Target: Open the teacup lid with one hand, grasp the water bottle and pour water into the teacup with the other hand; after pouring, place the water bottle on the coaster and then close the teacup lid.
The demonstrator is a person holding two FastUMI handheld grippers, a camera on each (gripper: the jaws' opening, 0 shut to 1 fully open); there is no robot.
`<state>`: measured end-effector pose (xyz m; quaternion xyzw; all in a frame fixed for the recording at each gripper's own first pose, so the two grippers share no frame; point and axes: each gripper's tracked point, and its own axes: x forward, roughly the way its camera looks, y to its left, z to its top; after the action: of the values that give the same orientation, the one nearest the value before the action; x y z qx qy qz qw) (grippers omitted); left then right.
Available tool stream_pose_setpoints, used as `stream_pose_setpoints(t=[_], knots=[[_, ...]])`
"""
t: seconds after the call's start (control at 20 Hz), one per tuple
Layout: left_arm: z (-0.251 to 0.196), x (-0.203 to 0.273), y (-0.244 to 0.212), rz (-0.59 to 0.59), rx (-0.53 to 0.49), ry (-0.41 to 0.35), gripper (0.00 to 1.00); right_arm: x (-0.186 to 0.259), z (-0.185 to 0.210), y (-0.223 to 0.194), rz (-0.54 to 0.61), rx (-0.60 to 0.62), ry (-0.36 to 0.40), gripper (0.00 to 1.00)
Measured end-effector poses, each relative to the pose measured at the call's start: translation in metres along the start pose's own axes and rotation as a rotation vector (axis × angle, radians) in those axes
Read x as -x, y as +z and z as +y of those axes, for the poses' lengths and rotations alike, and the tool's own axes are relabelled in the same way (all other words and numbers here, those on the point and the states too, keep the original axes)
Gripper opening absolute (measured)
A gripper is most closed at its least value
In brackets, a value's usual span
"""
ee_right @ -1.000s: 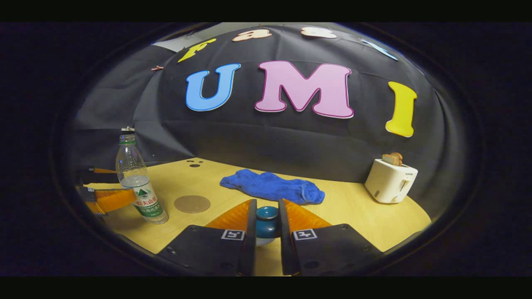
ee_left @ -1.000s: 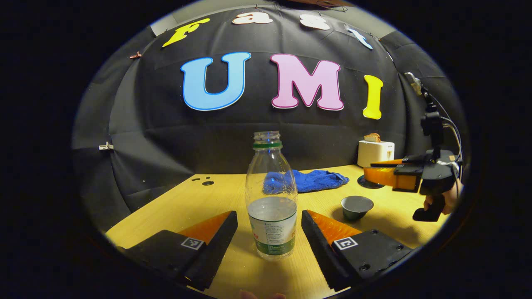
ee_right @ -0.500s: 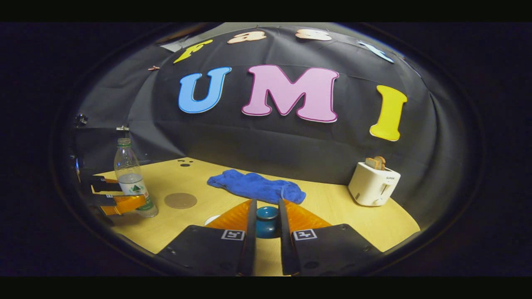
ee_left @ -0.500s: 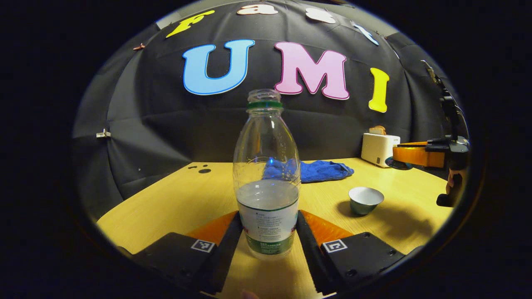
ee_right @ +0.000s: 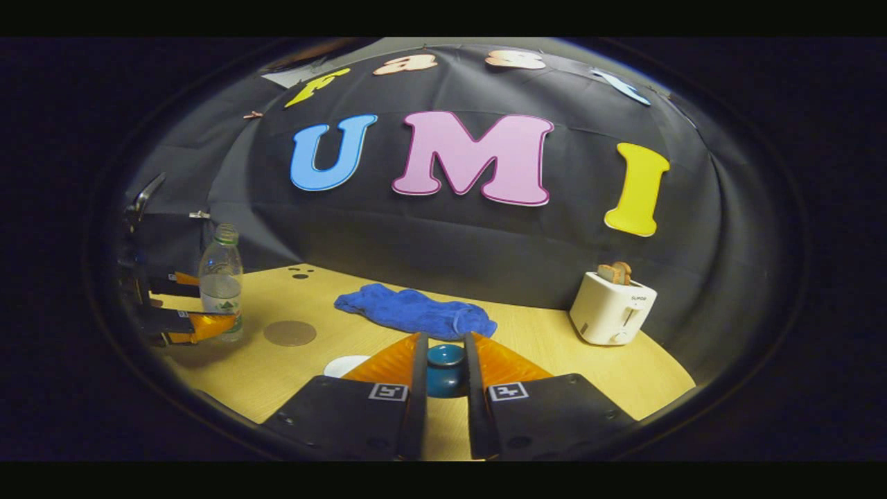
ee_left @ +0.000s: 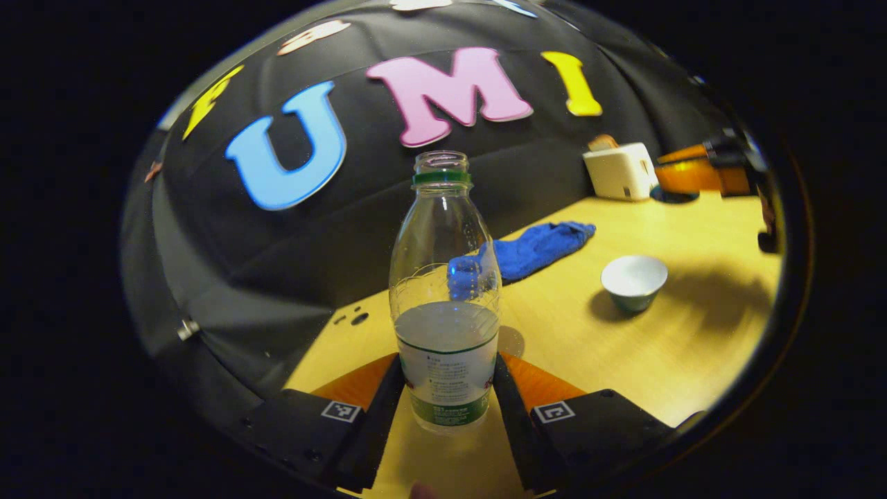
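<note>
Left gripper view: camera rolled, so the worktop [ee_left: 665, 360] slopes up toward the right of frame. It looks along its own fingers [ee_left: 378, 416], very close on the water bottle [ee_left: 445, 291] at centre.

Right gripper view: level and low over the worktop [ee_right: 554, 346], facing the booth wall, fingers [ee_right: 414, 395] at bottom centre.

Shared: blue cloth [ee_left: 537, 246] [ee_right: 412, 312], toaster [ee_left: 619, 170] [ee_right: 611, 306], teacup [ee_left: 633, 281] [ee_right: 344, 364], the bottle [ee_right: 222, 281] at left of the right view.

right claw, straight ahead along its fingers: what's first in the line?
Past the teacup lid it holds, the right claw would probably meet the blue towel first, then the black cloth wall behind it; depth is uncertain.
</note>
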<state>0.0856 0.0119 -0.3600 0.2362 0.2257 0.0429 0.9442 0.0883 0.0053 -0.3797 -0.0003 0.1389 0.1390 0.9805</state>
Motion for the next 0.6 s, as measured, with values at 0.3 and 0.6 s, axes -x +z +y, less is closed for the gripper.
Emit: stream_pose_setpoints(t=[0.3, 0.6], knots=[[-0.026, -0.018, 0.008, 0.061, -0.340, -0.050, 0.75, 0.009, -0.025, 0.000, -0.015, -0.013, -0.030, 0.27], [-0.041, -0.032, 0.004, 0.142, -0.608, -0.058, 0.74, 0.018, -0.050, -0.003, -0.020, -0.001, -0.044, 0.27]])
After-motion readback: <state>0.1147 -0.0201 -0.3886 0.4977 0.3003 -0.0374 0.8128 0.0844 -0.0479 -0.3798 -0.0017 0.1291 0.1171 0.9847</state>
